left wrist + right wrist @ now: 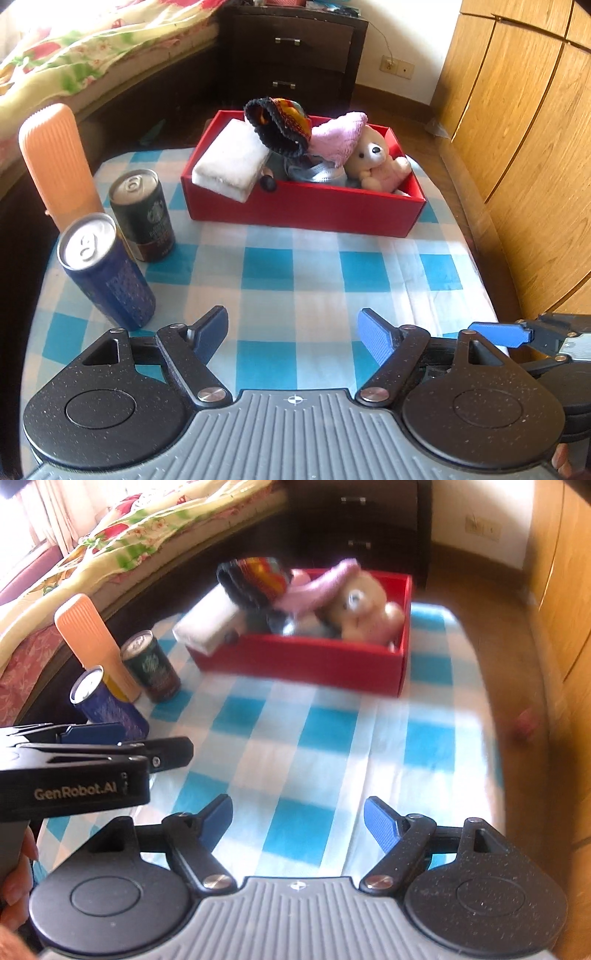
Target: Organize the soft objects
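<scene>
Blue fingers (376, 338), red box (306, 208) of plush.

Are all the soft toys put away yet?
Looks nearly done: the teddy, pink cloth, knit hat and white towel sit in the red box. Both grippers, left and right, are open and empty. Only cans remain outside.

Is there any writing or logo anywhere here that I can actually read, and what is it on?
"GenRobot.AI": on the side of the left gripper, seen from the right wrist view.
Green can: a round Starbucks-style emblem with lines of print under it, too small and blurred to read.
Blue can: only a pattern, no legible words.
</scene>
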A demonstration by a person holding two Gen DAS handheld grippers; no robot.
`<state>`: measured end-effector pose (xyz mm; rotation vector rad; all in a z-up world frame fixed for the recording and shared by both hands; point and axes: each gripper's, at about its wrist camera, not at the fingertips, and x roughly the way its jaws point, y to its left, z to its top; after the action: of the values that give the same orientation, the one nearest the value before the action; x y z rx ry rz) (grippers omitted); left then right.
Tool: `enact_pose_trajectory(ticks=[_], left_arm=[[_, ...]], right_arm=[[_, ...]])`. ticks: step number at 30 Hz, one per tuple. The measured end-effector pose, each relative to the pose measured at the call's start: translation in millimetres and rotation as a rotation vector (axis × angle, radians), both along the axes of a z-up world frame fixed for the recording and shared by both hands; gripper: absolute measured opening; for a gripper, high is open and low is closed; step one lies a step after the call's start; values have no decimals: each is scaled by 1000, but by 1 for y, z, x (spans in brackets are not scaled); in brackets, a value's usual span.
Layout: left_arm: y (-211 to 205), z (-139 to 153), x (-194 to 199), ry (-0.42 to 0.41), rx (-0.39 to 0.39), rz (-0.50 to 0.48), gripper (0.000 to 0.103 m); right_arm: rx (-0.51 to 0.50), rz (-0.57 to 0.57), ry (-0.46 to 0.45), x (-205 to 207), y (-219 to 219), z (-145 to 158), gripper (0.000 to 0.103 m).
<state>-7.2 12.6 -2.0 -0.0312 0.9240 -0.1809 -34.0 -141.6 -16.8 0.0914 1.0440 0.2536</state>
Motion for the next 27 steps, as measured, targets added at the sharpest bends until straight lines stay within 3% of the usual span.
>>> enact_pose_trajectory(ticks=[5,9,13,15,17,19,20,21,22,24,27], left_arm=[[-5,-9,2,18,-26,-19,76],[-10,-11,8,26,-49,-46,77],[-19,-16,28,35,-83,-112,77],[-24,-20,36,31,-128,-158,77],[-28,-25,45,60,-167,-203,77],[-29,-31,55,70,-217,-213,77],[-29,-34,61,70,-241,-209,77],[-30,-37,67,75,-264,-195,77],[-30,-41,73,82,-288,-174,77],[-31,-48,86,107,-331,-138,77],[-37,-59,104,143,-394,-92,77]], right_arm=[[13,-23,0,-1,-9,-10,57],[-11,-44,-21,5,-38,2,57],[-98,-116,-13,54,-121,12,57],[-157,-268,-61,90,-180,3,68],[-298,-426,-51,147,-241,-37,71],[-384,-511,14,199,-292,-97,70],[-397,-555,61,219,-315,-128,70],[-382,-613,117,235,-338,-160,62],[-336,-635,136,246,-354,-183,47],[-263,-655,178,268,-371,-226,47],[-372,-620,189,305,-371,-266,49]])
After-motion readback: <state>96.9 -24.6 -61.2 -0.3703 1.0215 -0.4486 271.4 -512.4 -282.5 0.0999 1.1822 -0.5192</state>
